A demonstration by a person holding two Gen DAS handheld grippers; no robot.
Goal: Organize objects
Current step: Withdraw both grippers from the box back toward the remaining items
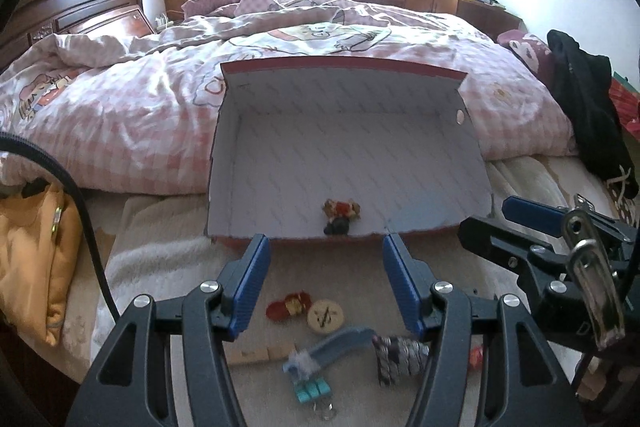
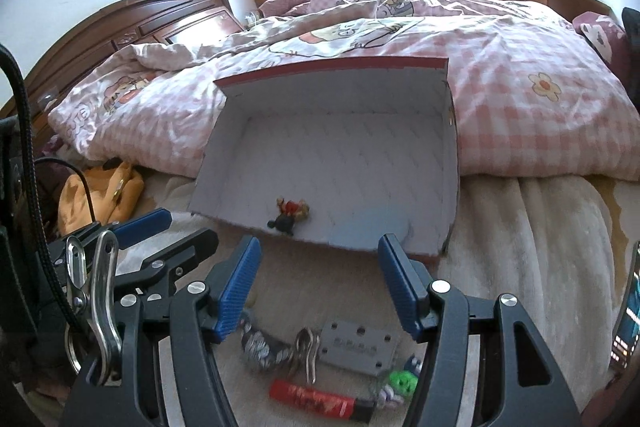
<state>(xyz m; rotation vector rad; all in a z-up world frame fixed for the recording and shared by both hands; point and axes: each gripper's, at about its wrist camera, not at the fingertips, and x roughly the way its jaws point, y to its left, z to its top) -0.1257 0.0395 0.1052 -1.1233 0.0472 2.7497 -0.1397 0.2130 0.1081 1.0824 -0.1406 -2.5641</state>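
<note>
An open cardboard box [image 1: 344,147] [image 2: 340,155] with a white inside lies on the bed. A small red and black toy figure [image 1: 340,215] [image 2: 289,215] lies in it near the front edge. My left gripper [image 1: 326,267] hangs open just before the box, with nothing between its blue pads. My right gripper [image 2: 318,267] is open and empty beside it, to the right. Loose items lie on the blanket below: a red toy [image 1: 289,305], a round wooden disc [image 1: 325,315], a blue track piece [image 1: 340,345], a patterned pouch [image 1: 400,357] [image 2: 260,347], a grey plate [image 2: 356,347], a red tube [image 2: 316,399], a green figure [image 2: 402,383].
A pink checked quilt [image 1: 120,115] is bunched behind and around the box. An orange bag [image 1: 36,259] [image 2: 100,195] lies at the left, a black garment [image 1: 588,115] at the right. A phone [image 2: 628,311] sits at the right edge. A wooden headboard [image 2: 132,23] stands at the left.
</note>
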